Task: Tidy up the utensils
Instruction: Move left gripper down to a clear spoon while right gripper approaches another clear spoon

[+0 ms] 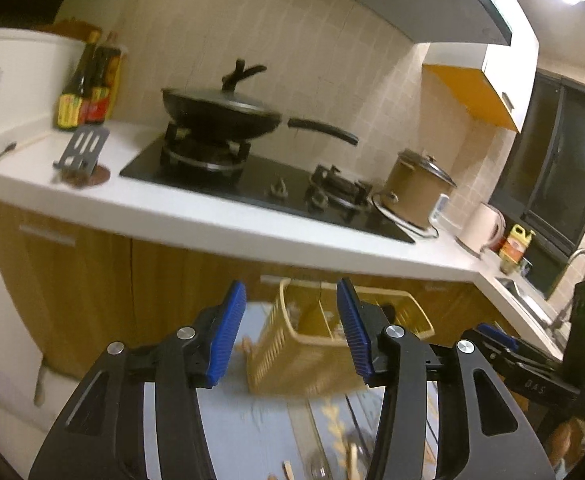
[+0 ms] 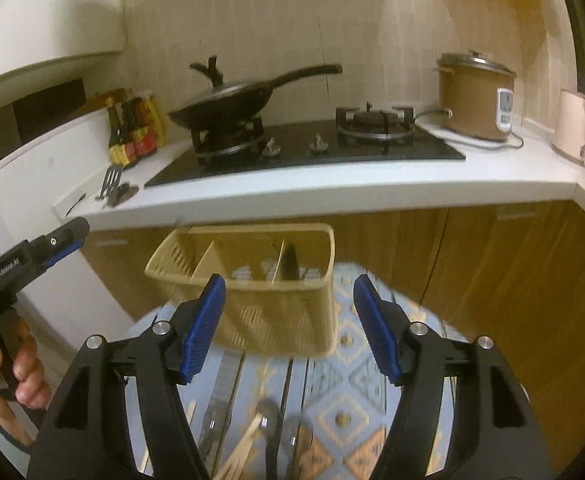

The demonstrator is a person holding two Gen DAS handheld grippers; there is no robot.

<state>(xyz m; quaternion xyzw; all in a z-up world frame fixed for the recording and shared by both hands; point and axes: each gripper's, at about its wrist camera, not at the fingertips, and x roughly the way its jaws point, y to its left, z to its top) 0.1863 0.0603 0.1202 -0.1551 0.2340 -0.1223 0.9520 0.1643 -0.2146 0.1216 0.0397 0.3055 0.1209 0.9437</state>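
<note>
Both sets of tongs stood open and empty: the left tongs and the right tongs each framed the utensil basket without touching it. The basket, a tan slatted plastic caddy with thin dividers, stood on a patterned cloth on a small bench, one dark utensil upright in a compartment. Loose utensils, pale wooden sticks and rounded metal pieces, lay blurred on the cloth close below the right tongs. The light basket would likely slide or tip if a tong nudged its wall. Thin, smooth handles could slip from the ribbed blue pads if pinched off-centre.
</note>
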